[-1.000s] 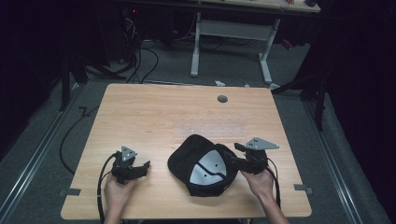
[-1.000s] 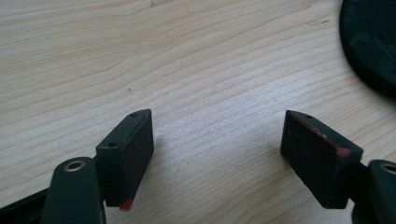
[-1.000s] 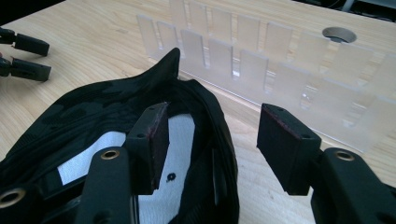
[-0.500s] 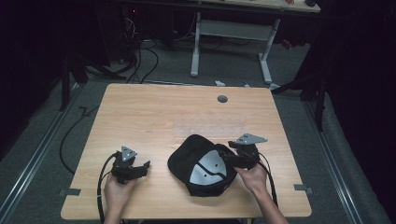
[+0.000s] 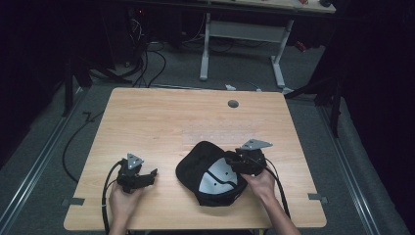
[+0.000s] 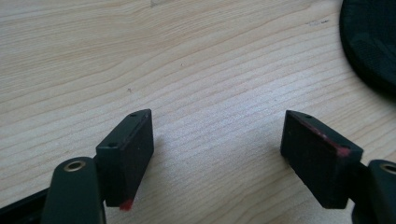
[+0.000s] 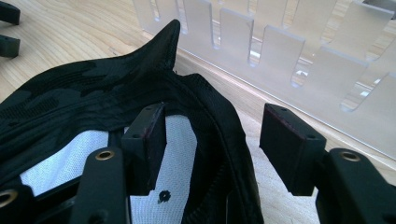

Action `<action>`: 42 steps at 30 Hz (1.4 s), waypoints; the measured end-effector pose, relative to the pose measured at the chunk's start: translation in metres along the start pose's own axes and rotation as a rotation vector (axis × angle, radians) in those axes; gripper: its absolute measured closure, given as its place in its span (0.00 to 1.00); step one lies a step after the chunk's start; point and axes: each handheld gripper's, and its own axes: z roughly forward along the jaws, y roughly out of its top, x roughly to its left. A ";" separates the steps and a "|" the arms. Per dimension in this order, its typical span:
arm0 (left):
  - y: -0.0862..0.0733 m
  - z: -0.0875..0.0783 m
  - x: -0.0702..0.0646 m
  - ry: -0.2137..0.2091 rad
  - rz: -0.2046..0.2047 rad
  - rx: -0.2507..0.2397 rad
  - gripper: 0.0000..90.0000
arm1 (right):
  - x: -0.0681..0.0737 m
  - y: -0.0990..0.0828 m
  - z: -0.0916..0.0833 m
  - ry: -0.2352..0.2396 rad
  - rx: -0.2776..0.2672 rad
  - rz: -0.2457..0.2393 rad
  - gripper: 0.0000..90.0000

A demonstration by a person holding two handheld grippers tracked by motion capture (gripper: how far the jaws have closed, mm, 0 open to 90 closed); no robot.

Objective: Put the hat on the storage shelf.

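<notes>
- Cap is what your right claw straddles: one jaw sits inside the upturned crown over the white lining, the other outside past the rim, with the black edge band between them.
- Your right claw's jaws stand apart and have just been opening; the rim lies between them, but the pads do not yet press on it, so nothing is clamped.
- From that claw the cap spreads away to the left across the bench, near the front edge and somewhat right of the middle. Its long axis runs from upper left to lower right in the high view.
- Your right hand is at the cap's right edge, so it is far nearer than the left.
- Your left claw rests low over bare wood, jaws apart and holding nothing, with the cap's dark edge off to its right and not touching.
- Hard to tell: where the brim lies, since black fabric blurs into itself from above.
- A pale slotted panel stands behind the cap in the right gripper view; what it is stays unclear.
</notes>
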 end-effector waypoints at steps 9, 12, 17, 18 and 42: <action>0.000 0.000 0.000 0.001 0.000 -0.002 0.29 | 0.000 -0.001 0.010 0.020 0.014 -0.012 0.48; 0.000 0.000 0.000 0.001 0.001 -0.002 0.29 | -0.001 -0.003 0.014 0.024 0.027 -0.006 0.51; 0.000 0.000 0.000 0.001 0.001 -0.002 0.29 | -0.002 -0.005 0.018 0.024 0.035 -0.010 0.61; 0.000 0.000 0.000 0.001 0.001 -0.002 0.29 | -0.003 -0.006 0.018 0.024 0.035 -0.012 0.64; 0.000 0.001 0.000 0.003 -0.002 -0.004 0.29 | -0.009 -0.014 0.004 0.096 -0.003 0.044 0.88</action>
